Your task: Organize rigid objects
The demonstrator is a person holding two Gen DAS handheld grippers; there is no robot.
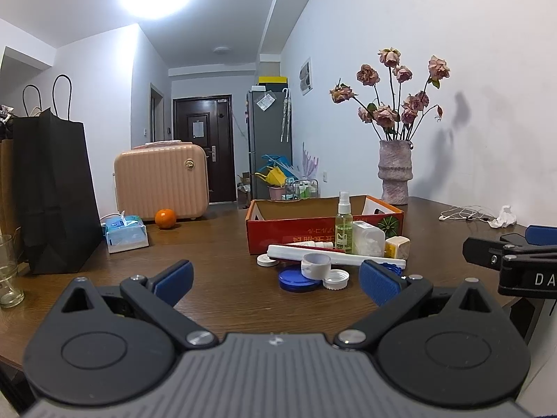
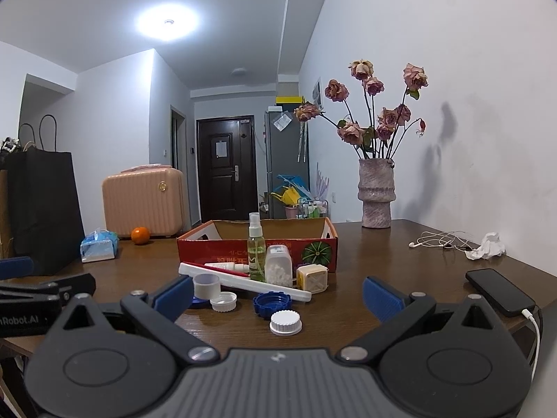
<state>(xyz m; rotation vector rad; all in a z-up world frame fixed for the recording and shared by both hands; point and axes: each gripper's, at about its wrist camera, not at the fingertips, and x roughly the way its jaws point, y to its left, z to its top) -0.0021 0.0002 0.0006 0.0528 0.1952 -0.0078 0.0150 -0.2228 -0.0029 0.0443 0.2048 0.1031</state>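
Note:
A red cardboard box [image 1: 278, 233] [image 2: 209, 247] stands open on the brown table. In front of it lies a cluster of small items: a green spray bottle [image 1: 344, 224] [image 2: 256, 250], a white pill jar [image 2: 278, 270], a long white tube [image 1: 334, 257] [image 2: 243, 282], a yellow-white cube [image 2: 312, 278], a blue lid [image 1: 296, 280] [image 2: 271, 303], and white caps [image 2: 286, 322] [image 1: 336, 278]. My left gripper [image 1: 275, 278] is open and empty, short of the cluster. My right gripper [image 2: 278, 294] is open and empty, just before the caps.
A black paper bag [image 1: 55, 191], a tissue pack [image 1: 125, 231], an orange [image 1: 165, 217] and a pink suitcase [image 1: 162, 181] are at the left. A vase of dried roses [image 2: 376, 191], earphones [image 2: 442, 240], crumpled paper [image 2: 489, 245] and a phone [image 2: 499, 291] are at the right. A glass [image 1: 8, 271] stands far left.

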